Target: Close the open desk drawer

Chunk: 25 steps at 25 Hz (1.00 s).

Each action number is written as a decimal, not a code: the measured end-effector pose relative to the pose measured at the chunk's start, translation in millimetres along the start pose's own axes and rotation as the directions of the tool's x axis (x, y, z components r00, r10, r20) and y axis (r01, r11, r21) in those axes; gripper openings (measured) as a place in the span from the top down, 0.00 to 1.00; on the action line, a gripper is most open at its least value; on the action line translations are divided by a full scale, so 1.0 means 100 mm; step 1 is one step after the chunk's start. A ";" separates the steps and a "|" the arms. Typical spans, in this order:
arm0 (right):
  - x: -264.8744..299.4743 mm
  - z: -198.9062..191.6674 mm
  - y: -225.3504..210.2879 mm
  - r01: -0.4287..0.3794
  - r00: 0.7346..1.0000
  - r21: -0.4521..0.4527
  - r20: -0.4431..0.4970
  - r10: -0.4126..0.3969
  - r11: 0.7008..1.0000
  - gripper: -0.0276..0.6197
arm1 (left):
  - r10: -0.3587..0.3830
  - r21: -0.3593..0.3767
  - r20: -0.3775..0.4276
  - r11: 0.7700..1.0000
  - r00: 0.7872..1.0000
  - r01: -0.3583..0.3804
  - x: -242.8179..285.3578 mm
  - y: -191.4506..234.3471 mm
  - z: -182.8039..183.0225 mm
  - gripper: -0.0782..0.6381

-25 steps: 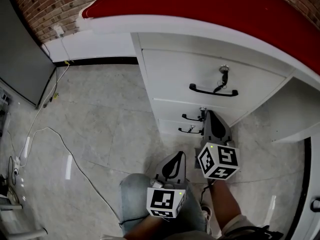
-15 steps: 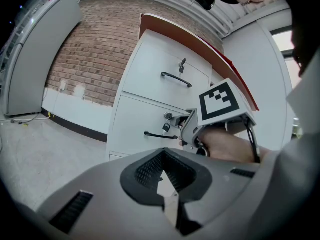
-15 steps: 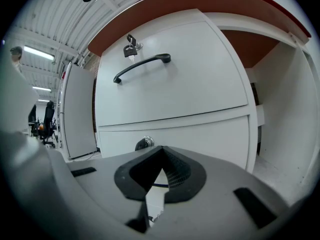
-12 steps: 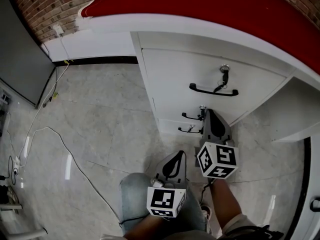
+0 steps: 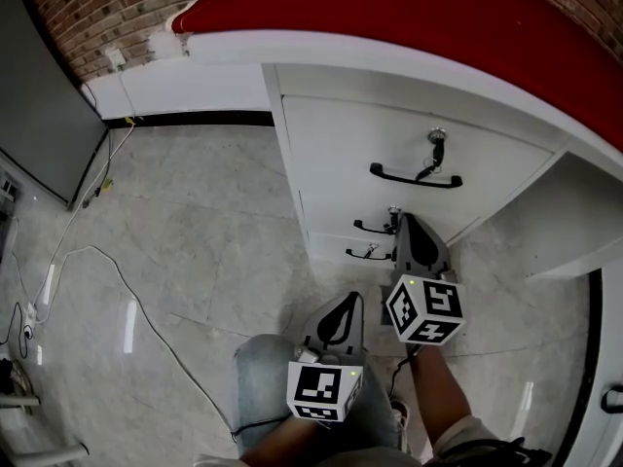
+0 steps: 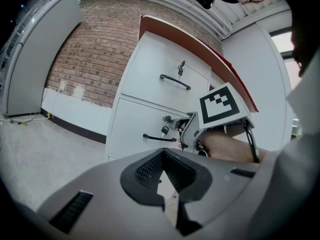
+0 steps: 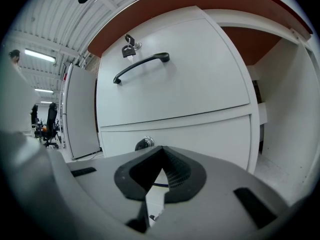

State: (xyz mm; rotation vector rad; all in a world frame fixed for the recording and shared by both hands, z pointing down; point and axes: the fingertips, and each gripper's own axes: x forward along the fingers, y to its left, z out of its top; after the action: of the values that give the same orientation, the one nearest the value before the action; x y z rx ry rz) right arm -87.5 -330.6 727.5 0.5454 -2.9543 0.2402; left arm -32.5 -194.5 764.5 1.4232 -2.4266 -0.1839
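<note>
The white desk pedestal (image 5: 292, 115) under a red top has three stacked drawers with black handles. My right gripper (image 5: 407, 225) is shut and empty, its tip against the middle drawer front (image 5: 331, 220), beside that drawer's handle (image 5: 374, 229) and lock. In the right gripper view the middle drawer (image 7: 210, 136) and its lock (image 7: 145, 143) fill the frame just beyond the shut right gripper (image 7: 156, 176). All the drawer fronts look about flush. My left gripper (image 5: 347, 305) hangs shut and empty over the person's knee, away from the desk. From the left gripper (image 6: 164, 176) I see the right gripper (image 6: 191, 132) at the drawer.
The top drawer (image 5: 341, 144) has a key in its lock (image 5: 437, 136). A white cable (image 5: 117, 270) runs across the tiled floor at the left, beside a grey cabinet (image 5: 39, 115). The kneehole (image 5: 574, 212) opens to the right of the pedestal.
The head view has shifted slightly. Both grippers stay where they were, the right one at the middle drawer front.
</note>
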 end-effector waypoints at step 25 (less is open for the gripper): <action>-0.82 -0.67 -0.20 0.016 0.991 0.028 -0.133 -0.012 0.999 0.96 | 0.027 0.030 0.007 0.999 1.000 -0.027 0.22 -0.04 0.08 0.88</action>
State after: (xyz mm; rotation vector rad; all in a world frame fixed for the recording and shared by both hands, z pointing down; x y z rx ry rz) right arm 2.6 -309.1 783.0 0.5319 -2.8213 0.3066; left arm -41.8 -215.8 760.9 1.4037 -2.4624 -0.1472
